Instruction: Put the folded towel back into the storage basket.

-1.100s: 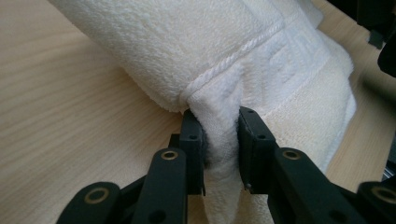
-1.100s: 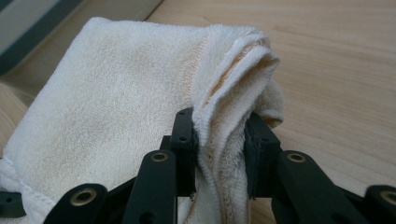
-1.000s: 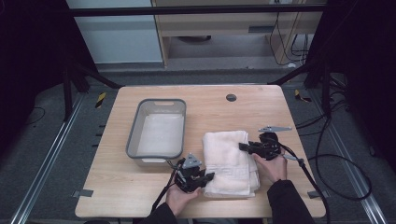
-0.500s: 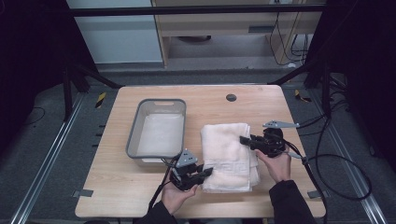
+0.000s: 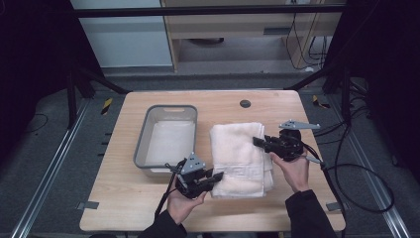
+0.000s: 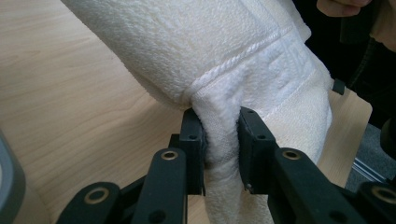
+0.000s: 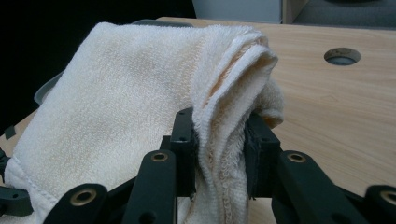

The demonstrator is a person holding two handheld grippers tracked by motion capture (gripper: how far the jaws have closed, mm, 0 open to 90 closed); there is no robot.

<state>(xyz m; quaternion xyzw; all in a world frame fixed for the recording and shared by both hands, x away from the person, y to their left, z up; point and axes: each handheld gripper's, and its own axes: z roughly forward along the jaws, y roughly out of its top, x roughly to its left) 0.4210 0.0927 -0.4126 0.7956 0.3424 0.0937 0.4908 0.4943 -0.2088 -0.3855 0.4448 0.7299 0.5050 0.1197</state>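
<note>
Left gripper (image 5: 214, 177): jaws clamped on a bunched fold at the near-left corner of the folded white terry towel (image 5: 241, 153); in the left gripper view the pads pinch the hem just below the woven band, thick wad of cloth between them. Right gripper (image 5: 261, 143): jaws clamped on the towel's right edge, farther up; the right gripper view shows several stacked layers squeezed between the pads. Two opposite pinch points, probably so the folded stack lifts as one piece without unfolding. Pinched edges are raised off the light wooden table (image 5: 129, 208); middle of the towel sags and seems to rest on the table. Towel sits just right of the empty grey plastic bin (image 5: 143, 144), near edge toward the person. Likely destination is that bin. Risk: inner layers slipping out of the right-hand pinch.
</note>
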